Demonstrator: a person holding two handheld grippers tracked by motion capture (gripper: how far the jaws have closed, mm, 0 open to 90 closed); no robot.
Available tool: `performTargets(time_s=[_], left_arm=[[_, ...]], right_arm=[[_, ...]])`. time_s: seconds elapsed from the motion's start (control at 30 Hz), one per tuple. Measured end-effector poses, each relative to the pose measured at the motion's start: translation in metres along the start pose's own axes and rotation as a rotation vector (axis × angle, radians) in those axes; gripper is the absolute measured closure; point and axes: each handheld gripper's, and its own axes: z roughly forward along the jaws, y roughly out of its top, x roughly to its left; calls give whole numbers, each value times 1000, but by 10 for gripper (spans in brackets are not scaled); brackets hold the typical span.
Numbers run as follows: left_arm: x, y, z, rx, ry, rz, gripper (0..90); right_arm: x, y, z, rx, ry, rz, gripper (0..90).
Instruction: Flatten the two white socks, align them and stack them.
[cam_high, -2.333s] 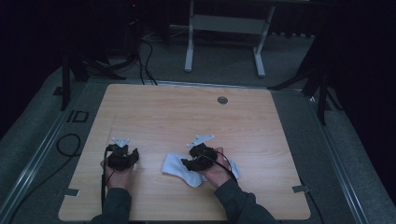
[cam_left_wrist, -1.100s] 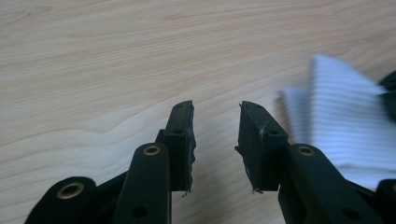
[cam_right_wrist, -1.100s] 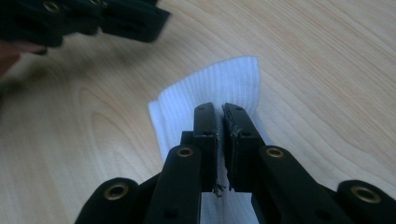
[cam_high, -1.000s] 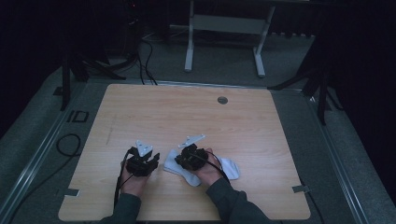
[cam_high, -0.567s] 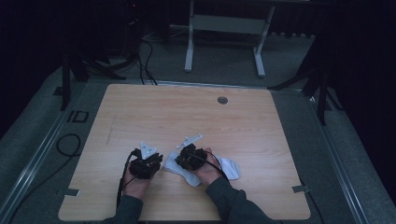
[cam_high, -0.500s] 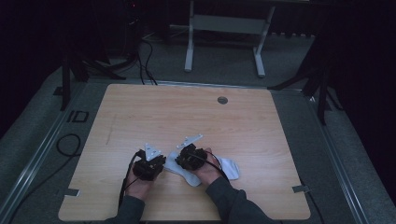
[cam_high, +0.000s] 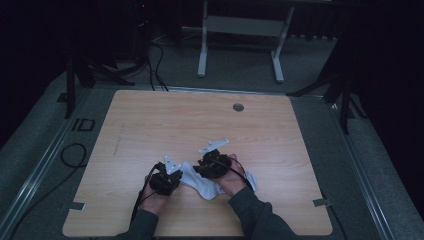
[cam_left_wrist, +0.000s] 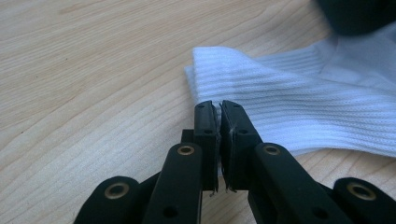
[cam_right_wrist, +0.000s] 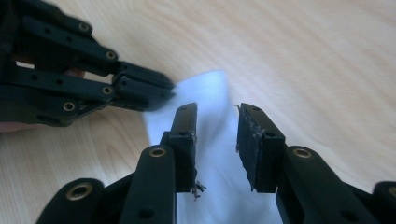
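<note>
Where sock (cam_high: 200, 181) lies: wooden table (cam_high: 150, 125).

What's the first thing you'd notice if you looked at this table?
A white sock lies near the front edge of the wooden table, between two black claws held in a person's hands. The left claw is pinched shut on the sock's ribbed edge. The right claw stands over the sock with its jaws apart; they have just been opening, with nothing pressed between them.

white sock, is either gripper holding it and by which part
The left gripper pinches the white sock at its ribbed cuff edge; the right gripper stands open over it.
</note>
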Motion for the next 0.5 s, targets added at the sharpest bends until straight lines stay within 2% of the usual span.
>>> performTargets(time_s=[0.13,0.23,0.27,0.3,0.37,0.5], left_arm=[[0,0,0,5,4,3,855],[0,0,0,9,4,4,855],[0,0,0,9,4,4,855],[0,0,0,11,3,6,855],[0,0,0,13,4,7,855],[0,0,0,15,3,4,855]], right_arm=[[-10,-4,-18,-7,-30,5,673],[-17,-13,-27,20,-58,-4,676],[-17,-13,-27,20,-58,-4,676],[-22,-21,-31,41,-75,-5,678],[-25,-27,-33,50,-96,-4,679],[-33,-36,-37,58,-115,28,670]])
